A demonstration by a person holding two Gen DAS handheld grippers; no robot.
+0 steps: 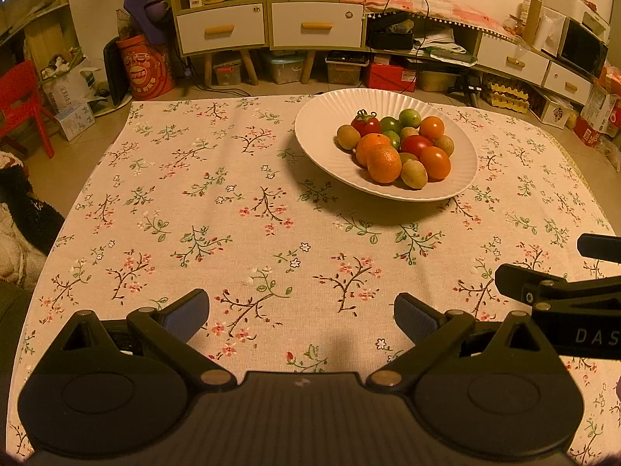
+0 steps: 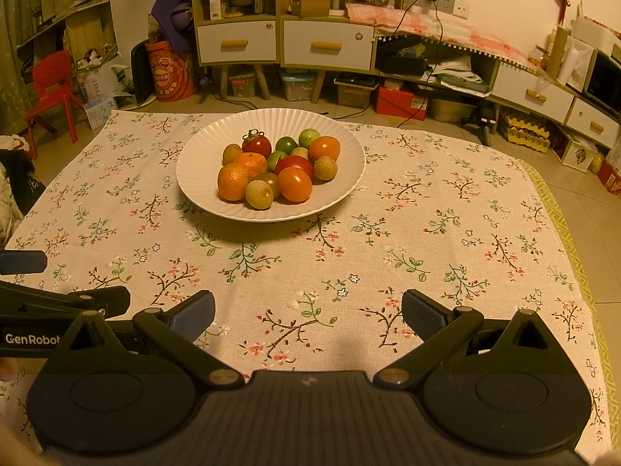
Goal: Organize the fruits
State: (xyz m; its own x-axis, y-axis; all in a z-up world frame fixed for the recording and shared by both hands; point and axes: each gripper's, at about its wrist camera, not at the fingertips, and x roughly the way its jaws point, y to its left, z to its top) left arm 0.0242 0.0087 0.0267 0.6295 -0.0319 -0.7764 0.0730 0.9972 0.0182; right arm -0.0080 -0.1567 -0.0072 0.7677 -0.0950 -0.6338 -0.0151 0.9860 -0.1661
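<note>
Broadly: floral tablecloth (image 1: 233, 209) spread flat over table, filling most of both views. Bare tiled floor (image 2: 582, 178) beyond far edge and along right side. Cabinet with white drawers (image 2: 328, 44) against back wall; red chair (image 2: 52, 81) off to left.

White ribbed plate (image 2: 202, 171) next in size, set on cloth toward far half of table, right of centre in left wrist view, left of centre in right wrist view. All fruit piled together on plate, none seen loose on cloth.

Left gripper (image 1: 302, 310) low over near edge of cloth, fingers spread wide apart, nothing between blue pads (image 1: 186, 316). Well short of plate. Right gripper (image 2: 308, 312) alongside, likewise spread wide and empty, also well apart from plate. Each gripper's side visible in other's view at frame edge.

Fruit, larger to smaller: two rough-skinned oranges (image 2: 233, 181) at near left of heap, touching each other. Smooth orange tomato (image 2: 295, 184) at near right, second one (image 2: 325, 148) at far right. Red tomato (image 2: 295, 164) in middle; another with dried green stalk (image 2: 256, 144) at far left. Green tomatoes (image 2: 286, 144) at back of pile. Small brownish round fruits (image 2: 259, 194) tucked around rim of heap, one at very front between orange and tomato.
</note>
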